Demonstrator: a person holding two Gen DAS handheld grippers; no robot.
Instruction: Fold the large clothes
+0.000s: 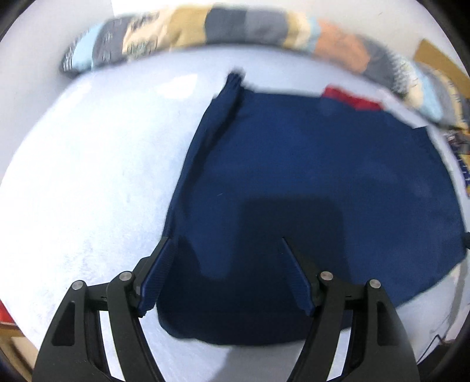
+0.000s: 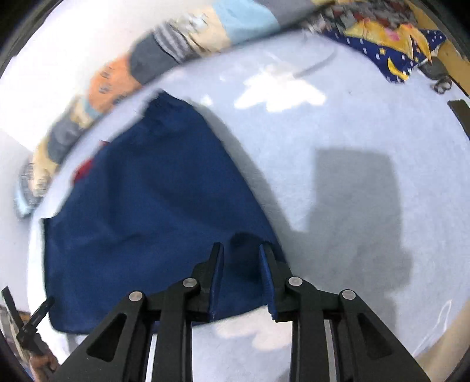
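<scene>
A navy blue garment (image 1: 308,176) lies spread flat on a pale blue surface (image 1: 88,176), with a folded sleeve or seam along its left side and a red patch (image 1: 349,98) at its far edge. My left gripper (image 1: 226,239) hangs open and wide over the garment's near left part, with nothing between its fingers. In the right wrist view the same garment (image 2: 147,205) fills the left half. My right gripper (image 2: 240,246) hovers over its near right corner, jaws a little apart. The cloth shows in the gap, and the pads are not pressing on it.
A row of folded clothes (image 1: 235,26) in grey, tan, light blue and orange lines the far edge of the surface (image 2: 352,176). A star-patterned blue and yellow cloth (image 2: 396,53) lies at the far right. A black tool part (image 2: 32,323) shows at the lower left.
</scene>
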